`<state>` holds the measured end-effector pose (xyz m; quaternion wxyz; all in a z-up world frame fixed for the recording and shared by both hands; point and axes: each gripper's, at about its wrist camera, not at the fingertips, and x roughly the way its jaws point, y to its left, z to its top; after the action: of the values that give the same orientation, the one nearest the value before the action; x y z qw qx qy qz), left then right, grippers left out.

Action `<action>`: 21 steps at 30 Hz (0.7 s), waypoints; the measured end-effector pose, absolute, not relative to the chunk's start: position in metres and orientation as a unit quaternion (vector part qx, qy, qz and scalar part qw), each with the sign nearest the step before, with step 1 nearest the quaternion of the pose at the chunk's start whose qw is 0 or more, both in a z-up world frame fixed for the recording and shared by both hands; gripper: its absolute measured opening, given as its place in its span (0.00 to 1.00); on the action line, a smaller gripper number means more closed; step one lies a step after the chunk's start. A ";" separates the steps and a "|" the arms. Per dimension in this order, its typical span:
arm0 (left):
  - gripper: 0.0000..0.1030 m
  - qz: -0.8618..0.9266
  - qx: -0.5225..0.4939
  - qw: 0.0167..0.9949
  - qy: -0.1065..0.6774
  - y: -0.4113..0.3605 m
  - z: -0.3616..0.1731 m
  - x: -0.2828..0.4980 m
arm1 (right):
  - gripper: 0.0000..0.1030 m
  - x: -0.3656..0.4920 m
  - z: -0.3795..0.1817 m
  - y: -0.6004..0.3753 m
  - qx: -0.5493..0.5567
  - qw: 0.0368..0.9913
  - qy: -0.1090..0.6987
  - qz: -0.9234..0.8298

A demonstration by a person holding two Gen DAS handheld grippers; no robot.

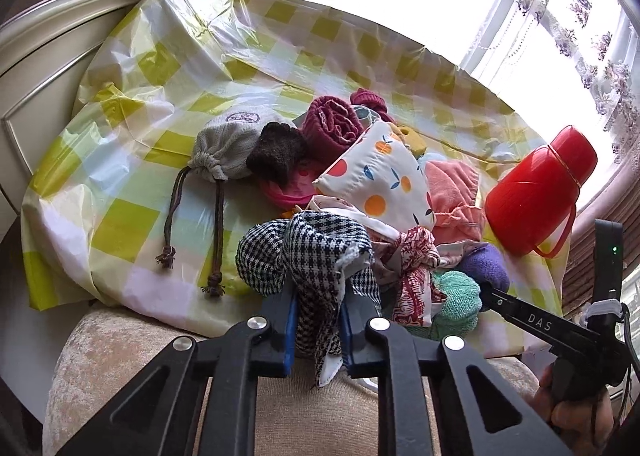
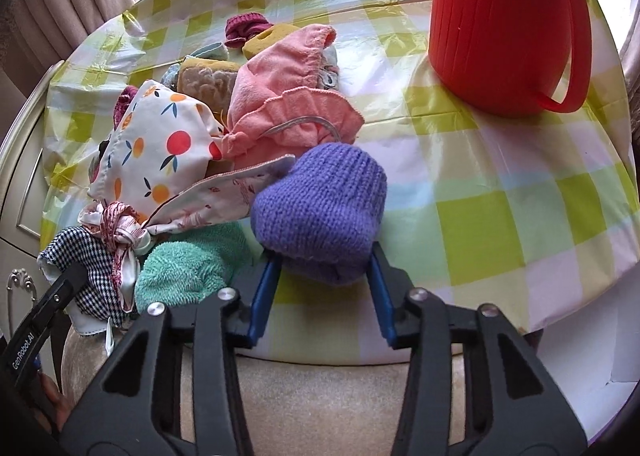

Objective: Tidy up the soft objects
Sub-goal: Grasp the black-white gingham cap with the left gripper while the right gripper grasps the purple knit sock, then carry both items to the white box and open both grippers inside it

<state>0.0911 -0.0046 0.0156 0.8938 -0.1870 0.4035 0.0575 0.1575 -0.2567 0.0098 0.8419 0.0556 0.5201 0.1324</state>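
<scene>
A heap of soft things lies on a green-checked plastic tablecloth (image 2: 500, 216). My left gripper (image 1: 318, 296) is shut on a black-and-white houndstooth cloth (image 1: 308, 252) at the near edge of the heap; a strip of it hangs down between the blue pads. My right gripper (image 2: 324, 272) has its pads pressed on both sides of a purple knitted piece (image 2: 320, 208). A teal terry towel (image 2: 184, 268) lies between the two grippers. Behind them are a red-patterned knotted scarf (image 1: 412, 268), a fruit-print pouch (image 1: 380, 172) and a pink cloth (image 2: 280, 104).
A red plastic jug (image 2: 508, 24) stands at the far right of the table. A grey drawstring bag (image 1: 228, 148), a brown knit (image 1: 278, 152) and a maroon rolled towel (image 1: 332, 124) lie at the left back. A beige cushioned seat (image 1: 120, 356) is below the table edge, and a cream cabinet (image 1: 40, 68) stands to the left.
</scene>
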 end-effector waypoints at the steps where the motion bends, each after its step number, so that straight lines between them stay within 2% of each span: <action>1: 0.15 0.060 -0.185 0.897 0.396 -0.006 0.019 0.087 | 0.33 0.155 0.011 -0.259 0.059 0.843 0.518 0.135; 3: 0.15 0.061 -0.181 0.905 0.380 -0.010 0.026 0.079 | 0.21 0.149 0.014 -0.262 0.064 0.844 0.513 0.142; 5: 0.14 0.060 -0.176 0.913 0.363 -0.014 0.034 0.072 | 0.16 0.143 0.018 -0.266 0.071 0.845 0.509 0.147; 11: 0.14 0.051 -0.164 0.931 0.321 -0.029 0.054 0.053 | 0.14 0.125 0.026 -0.282 0.083 0.852 0.493 0.154; 21: 0.14 0.011 -0.145 0.945 0.294 -0.059 0.074 0.040 | 0.11 0.094 0.044 -0.324 0.116 0.863 0.472 0.141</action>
<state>0.0398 -0.0588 0.0740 0.9445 -0.1453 0.2943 0.0113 0.0943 -0.3244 0.0438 0.8626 0.1161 0.4716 0.1414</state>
